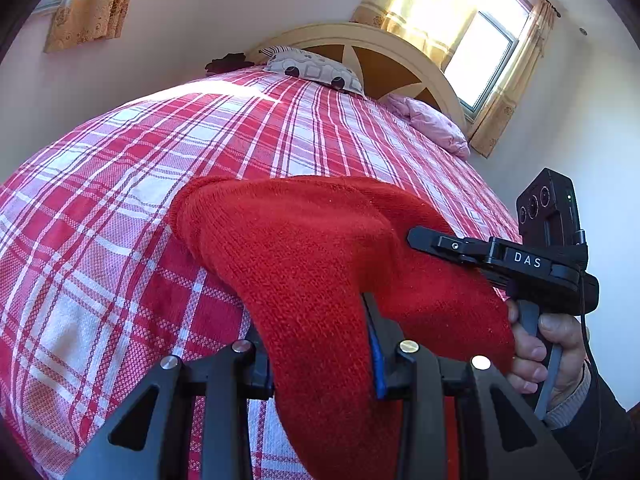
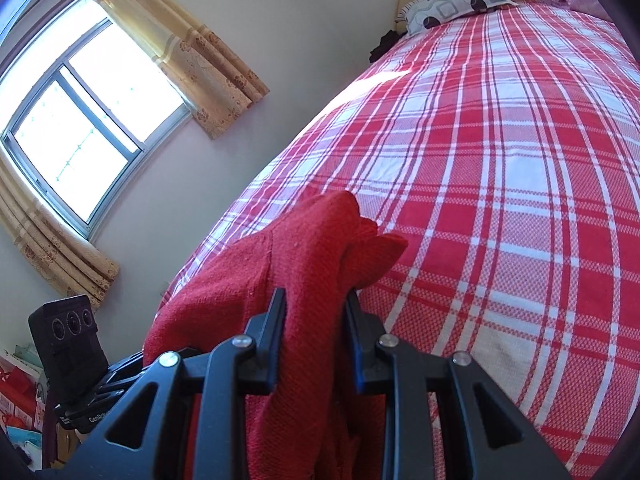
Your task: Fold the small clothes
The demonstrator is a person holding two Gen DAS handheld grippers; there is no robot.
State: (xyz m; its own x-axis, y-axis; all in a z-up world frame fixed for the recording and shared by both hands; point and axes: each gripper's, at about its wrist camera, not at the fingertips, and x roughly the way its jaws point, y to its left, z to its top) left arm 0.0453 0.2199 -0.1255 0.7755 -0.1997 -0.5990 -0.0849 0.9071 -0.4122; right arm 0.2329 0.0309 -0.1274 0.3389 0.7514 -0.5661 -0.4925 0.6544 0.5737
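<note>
Two grippers, left (image 1: 320,344) and right (image 2: 316,332), each clamp one red knit garment (image 1: 304,240).

Knitted garment (image 1: 304,248): solid red throughout, plain, with a fine knit texture. Bedcover (image 1: 120,184): red-and-white plaid, broad red bands crossed by thin white and dark lines, white squares between. Far pillow (image 1: 316,68): pale grey-white, printed with grey squares and dark circles. Crumpled bedding (image 1: 432,120) at far right of bed: pale pink. Headboard (image 1: 380,56): cream rim and spokes over brown panels. Curtains (image 2: 216,68): beige-yellow with tan floral motifs and paler bands. Walls (image 1: 192,12): off-white with a faint pink cast. Window frame (image 2: 64,68): grey. Left gripper (image 1: 320,344): black body, blue finger pads, silver pivot pins. Right gripper (image 2: 316,320): likewise black, with blue pads and silver pins.
</note>
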